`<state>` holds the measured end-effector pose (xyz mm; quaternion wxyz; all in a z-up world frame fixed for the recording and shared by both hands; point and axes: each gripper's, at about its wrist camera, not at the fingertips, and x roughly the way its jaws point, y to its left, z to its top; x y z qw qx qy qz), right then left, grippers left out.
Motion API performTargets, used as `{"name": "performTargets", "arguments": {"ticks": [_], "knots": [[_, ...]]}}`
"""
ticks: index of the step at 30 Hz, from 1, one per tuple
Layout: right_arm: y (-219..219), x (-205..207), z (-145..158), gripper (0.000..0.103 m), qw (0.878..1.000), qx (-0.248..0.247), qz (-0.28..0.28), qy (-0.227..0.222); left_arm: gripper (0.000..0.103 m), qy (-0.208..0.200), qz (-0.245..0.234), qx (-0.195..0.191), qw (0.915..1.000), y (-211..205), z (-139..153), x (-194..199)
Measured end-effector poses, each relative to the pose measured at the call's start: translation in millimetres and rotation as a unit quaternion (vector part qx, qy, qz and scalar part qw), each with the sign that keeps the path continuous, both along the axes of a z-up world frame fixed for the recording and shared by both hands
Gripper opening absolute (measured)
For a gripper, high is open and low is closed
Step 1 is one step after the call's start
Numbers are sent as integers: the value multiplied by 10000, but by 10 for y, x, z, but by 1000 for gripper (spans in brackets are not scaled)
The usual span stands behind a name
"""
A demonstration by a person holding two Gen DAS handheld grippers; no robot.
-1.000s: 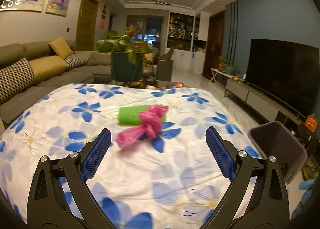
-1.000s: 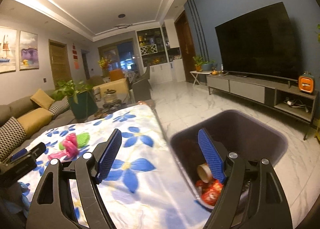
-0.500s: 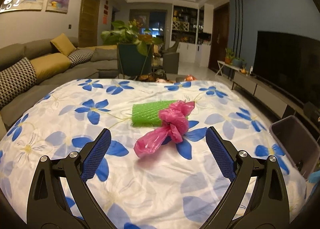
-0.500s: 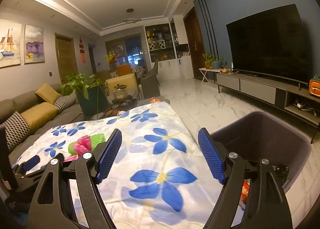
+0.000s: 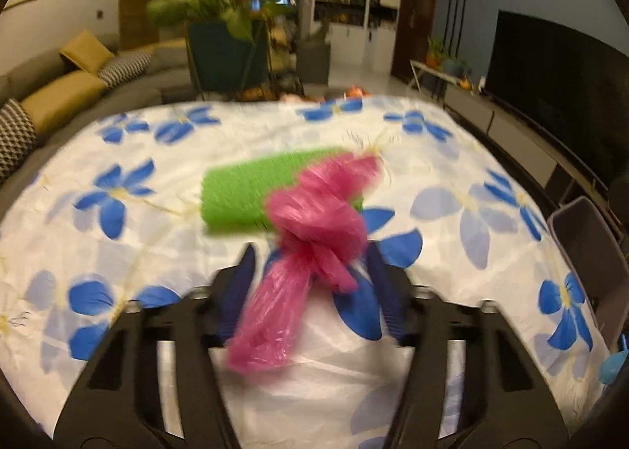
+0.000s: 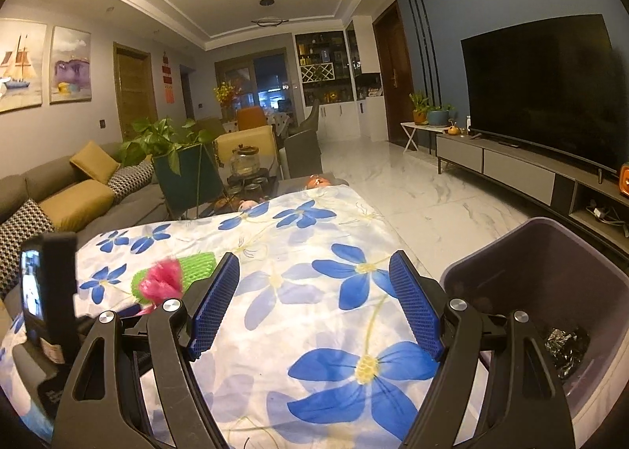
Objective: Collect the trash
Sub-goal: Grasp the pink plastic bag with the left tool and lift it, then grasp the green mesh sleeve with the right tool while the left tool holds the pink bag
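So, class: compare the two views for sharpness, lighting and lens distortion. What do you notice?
Left wrist view: motion blur smears the pink bag, green roll and plant, in dim warm light. Right wrist view: sharp, with bright ceiling glare at the top. Both bend straight lines, and the corners go dark.

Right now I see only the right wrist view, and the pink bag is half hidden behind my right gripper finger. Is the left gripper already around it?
Observer: Yes. The left gripper has one finger on each side of the pink bag, jaws open. The picture is blurred, so I cannot confirm contact.
Operator: Which part of the bag is between the fingers?
Observer: The long tail below the knot; it points toward the gripper.
Operator: Is the green roll in the way?
Observer: No. The green roll lies behind the bag, beyond the fingertips; the bag's far end overlaps its right end.
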<state>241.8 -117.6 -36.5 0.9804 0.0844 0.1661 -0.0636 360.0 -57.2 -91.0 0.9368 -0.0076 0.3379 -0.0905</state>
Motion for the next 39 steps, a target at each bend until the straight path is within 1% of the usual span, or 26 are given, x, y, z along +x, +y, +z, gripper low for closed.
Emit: {"name": "performTargets", "arguments": {"ticks": [1,3,6,7,10,14,15,19,23,26,29,33,35,39], "knots": [[14,23,1,77,10000,-9,16,15,30,45,-29,-31,10000,4,-17,5],[16,25,7,77,10000,4,38,44,20,75,-85,-113,9999,15,-31,3],[33,48,15,77,9999,56,80,107,8,7,-120,-269,9996,58,-14,-49],[35,43,9,77,9999,73,94,117,7,-13,-101,-282,9996,67,-2,-63],[92,58,37,77,9998,81,153,139,5,-194,-49,-382,9991,121,71,-167],[185,90,68,77,9994,102,293,176,5,-517,77,-528,9972,292,228,-355],[222,103,79,77,9992,93,346,193,5,-611,139,-528,9966,361,270,-418],[456,203,94,77,9976,44,636,285,5,-759,493,-468,9948,650,367,-499],[726,412,58,77,9935,99,1021,487,5,-829,891,-431,9916,955,412,-492],[919,569,21,77,9922,-72,1113,556,5,-923,1190,-399,9878,1199,432,-496],[1043,750,-36,77,9907,-159,1165,687,5,-980,1440,-434,9838,1402,455,-505],[1251,1102,-175,77,9866,-473,1219,980,5,-1070,1720,-433,9783,1605,473,-492],[1312,1284,-232,77,9836,-469,1255,1211,5,-1099,1796,-482,9764,1657,478,-487],[1435,1526,-332,77,9805,-710,1183,1401,5,-1139,1909,-517,9736,1743,502,-435]]}}
